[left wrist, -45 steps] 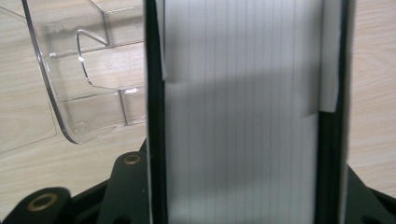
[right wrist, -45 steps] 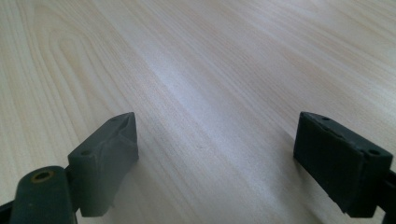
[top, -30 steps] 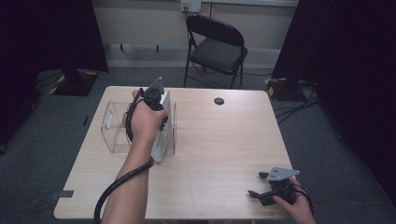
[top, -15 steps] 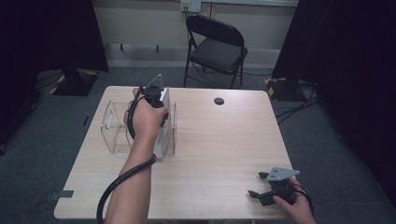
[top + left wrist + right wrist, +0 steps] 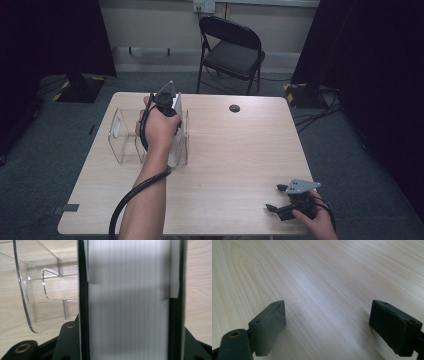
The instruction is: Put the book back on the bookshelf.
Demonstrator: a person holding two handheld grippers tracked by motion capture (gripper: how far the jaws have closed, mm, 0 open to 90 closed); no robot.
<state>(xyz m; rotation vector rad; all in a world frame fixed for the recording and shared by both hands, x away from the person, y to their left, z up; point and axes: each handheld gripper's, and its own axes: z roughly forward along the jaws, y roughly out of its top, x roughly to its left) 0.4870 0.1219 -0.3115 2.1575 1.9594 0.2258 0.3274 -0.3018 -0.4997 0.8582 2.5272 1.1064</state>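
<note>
**Left jaws clamped on a white block at the clear holder**

While the left gripper (image 5: 165, 100) hangs over the far left part of the table, its jaws are closed on a thick white block (image 5: 130, 300) with fine lines along its face, like the page edge of a book or a stack of sheets; which of these it is cannot be told. In the left gripper view, dark edges run along both sides of the white block, right against the black jaws. Just beside the block stands a clear plastic holder (image 5: 37, 290) with curved walls and a rounded cut-out. From the high view, the white block (image 5: 176, 107) stands upright at the right end of the holder (image 5: 120, 140), under the left hand (image 5: 157, 127); whether it sits inside a compartment or just against the wall cannot be told. A black cable (image 5: 132, 195) trails from the gripper along the forearm.

The right gripper (image 5: 275, 199) rests low at the near right corner of the table (image 5: 240, 160), well apart from the holder. Its jaws stand wide apart over bare wood, nothing between them.

Farther out: a small dark round spot (image 5: 234, 108) on the tabletop near the far edge, and a black folding chair (image 5: 232, 50) beyond the table.
</note>
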